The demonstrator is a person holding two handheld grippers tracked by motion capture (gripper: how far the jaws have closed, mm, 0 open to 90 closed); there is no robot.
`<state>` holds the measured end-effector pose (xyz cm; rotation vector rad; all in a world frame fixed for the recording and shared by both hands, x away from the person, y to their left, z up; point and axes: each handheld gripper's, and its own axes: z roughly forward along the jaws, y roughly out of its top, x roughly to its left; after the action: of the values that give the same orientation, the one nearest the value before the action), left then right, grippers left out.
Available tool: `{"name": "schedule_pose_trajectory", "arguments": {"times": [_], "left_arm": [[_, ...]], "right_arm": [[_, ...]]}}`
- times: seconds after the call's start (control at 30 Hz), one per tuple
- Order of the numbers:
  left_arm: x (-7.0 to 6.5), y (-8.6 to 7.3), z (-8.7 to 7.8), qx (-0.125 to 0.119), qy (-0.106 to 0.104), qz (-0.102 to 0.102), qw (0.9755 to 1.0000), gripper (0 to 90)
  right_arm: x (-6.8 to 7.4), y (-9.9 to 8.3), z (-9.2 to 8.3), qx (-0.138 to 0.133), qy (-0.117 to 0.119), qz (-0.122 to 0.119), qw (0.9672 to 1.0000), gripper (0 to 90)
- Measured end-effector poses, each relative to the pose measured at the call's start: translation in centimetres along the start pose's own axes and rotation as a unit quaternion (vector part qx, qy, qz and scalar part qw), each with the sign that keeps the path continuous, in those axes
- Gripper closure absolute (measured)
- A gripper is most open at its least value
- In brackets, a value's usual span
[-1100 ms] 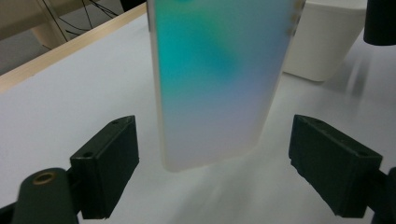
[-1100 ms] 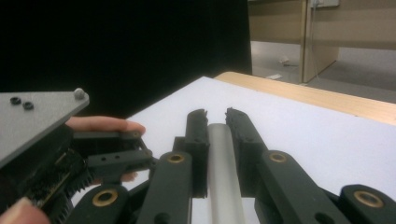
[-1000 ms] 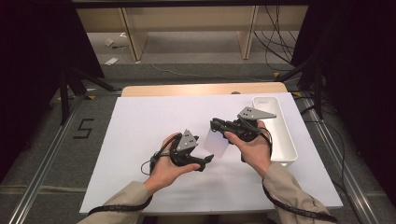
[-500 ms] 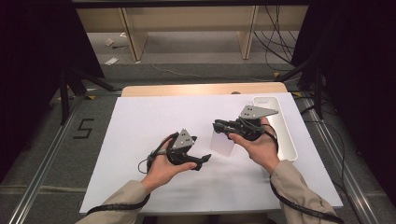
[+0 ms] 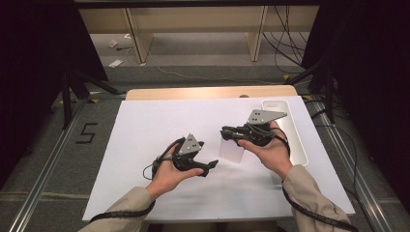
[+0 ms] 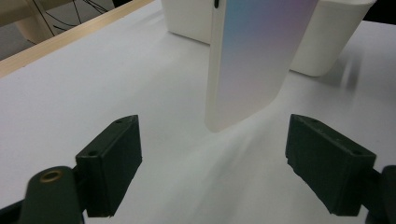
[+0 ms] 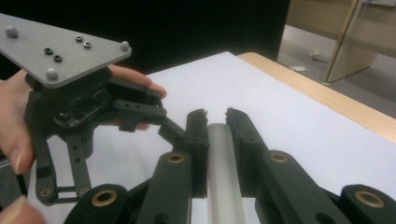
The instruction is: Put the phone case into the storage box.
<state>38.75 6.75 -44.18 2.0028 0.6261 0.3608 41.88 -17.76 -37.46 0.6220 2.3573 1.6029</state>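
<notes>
Clamping a thin white slab (image 7: 224,172) by its edge, the right gripper (image 5: 226,133) has its two black jaws pressed against the slab's two faces, as the right gripper view shows, with the narrow grey-white edge running up between the pads. In the high view that slab hangs below the right gripper's tip over the white table cover (image 5: 145,125), its long axis roughly upright and its lower end pointing down at the cover; whether that end touches the cover or hangs just above it I cannot tell. The left gripper view looks straight at one broad face of the slab, which has rounded lower corners and a faint blue-to-pink sheen, and leans slightly with its top tipped to the right of that view. The left gripper (image 6: 212,158) stands released, its jaws spread wide to either side of the slab's lower end and well short of it, nothing between the pads. In the high view the left gripper lies in the person's left hand (image 5: 169,174), low over the cover and aimed toward the slab, while the right hand (image 5: 268,150) holds its gripper higher, pointing leftward. Beyond the slab a long white tray (image 5: 300,145) sits along the right side of the cover.
</notes>
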Motion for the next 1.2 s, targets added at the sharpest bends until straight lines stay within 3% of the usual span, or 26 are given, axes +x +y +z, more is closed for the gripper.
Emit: {"name": "schedule_pose_trajectory", "arguments": {"times": [0.37, 0.7, 1.2], "left_arm": [[0.0, -0.1, 0.1, 0.004, -0.007, 0.002, 1.0, 19.8], [-0.3, -0.2, 0.5, 0.014, -0.034, 0.008, 0.9993, 26.2], [-0.4, -0.7, 1.1, 0.024, -0.048, 0.016, 0.9984, 27.9]], "right_arm": [[0.1, 0.2, 0.0, 0.007, 0.022, -0.014, 0.9996, 79.9], [0.4, 0.3, 0.2, 0.01, 0.05, -0.021, 0.9985, 79.9], [1.0, 0.6, 0.4, 0.011, 0.082, -0.026, 0.9962, 79.9]]}}
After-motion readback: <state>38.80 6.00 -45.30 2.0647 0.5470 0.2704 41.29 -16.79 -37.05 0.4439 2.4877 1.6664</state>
